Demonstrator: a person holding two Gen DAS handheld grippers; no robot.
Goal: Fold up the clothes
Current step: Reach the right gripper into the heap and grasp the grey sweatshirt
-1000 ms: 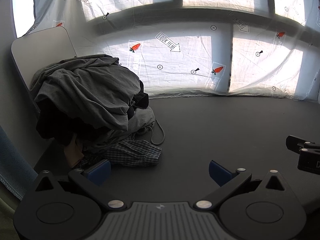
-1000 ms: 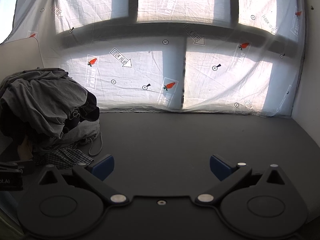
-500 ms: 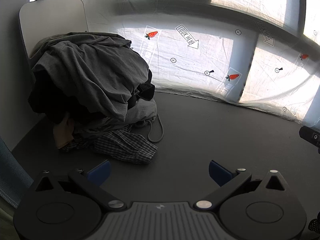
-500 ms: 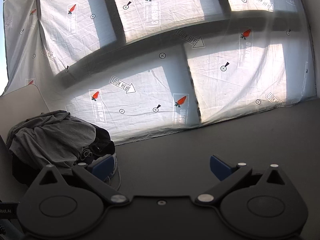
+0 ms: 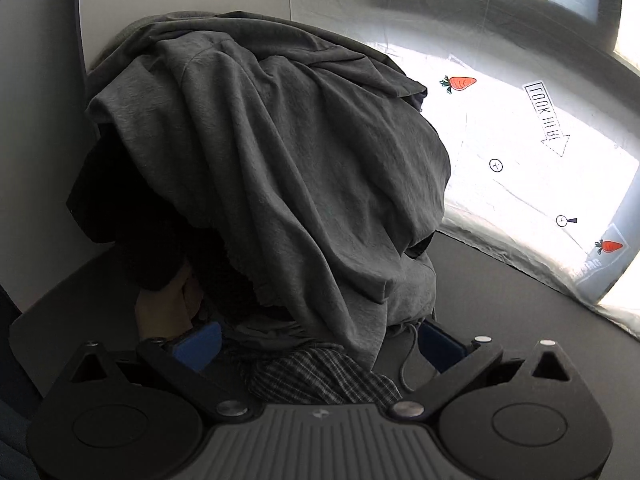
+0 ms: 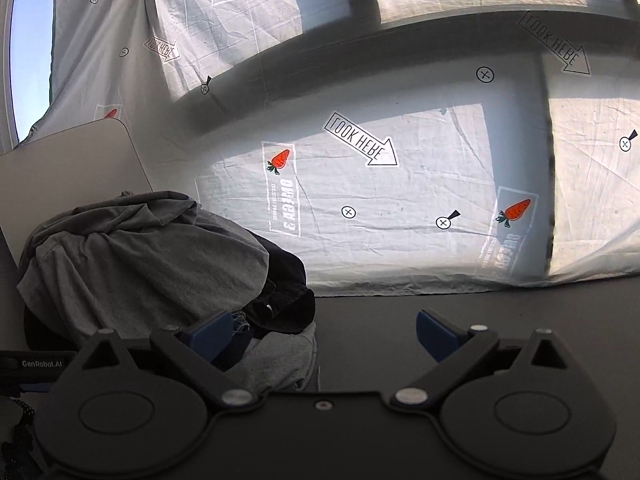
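Left wrist view. Left gripper (image 5: 318, 344): held low and level, pushed up against the foot of the clothes pile (image 5: 264, 184), jaws spread wide, nothing clamped. One blue fingertip (image 5: 198, 346) sits at the pile's left base, the other at its right base; the checked shirt (image 5: 324, 374) lies between them, just ahead of the gripper body. Pile contents, countable from here: one large grey garment (image 5: 280, 160) draped over the top, one black garment (image 5: 132, 220) beneath it at left, one checked shirt at the bottom, one grey drawstring cord (image 5: 408, 360) trailing at right. The pile rests on the dark table (image 5: 520, 312), in its corner against a pale panel (image 5: 36, 120). One printed white sheet (image 5: 520, 140) hangs behind.

Right wrist view. Right gripper (image 6: 322, 332): held level above the table (image 6: 400, 312), to the right of the pile (image 6: 152, 264), jaws wide apart and empty. Its left fingertip (image 6: 212, 334) overlaps the pile's edge in view; contact cannot be told. Part of the other gripper (image 6: 36, 364) shows at the left edge. Sheet (image 6: 400, 184) prints visible: three carrots, three "LOOK HERE" arrows.
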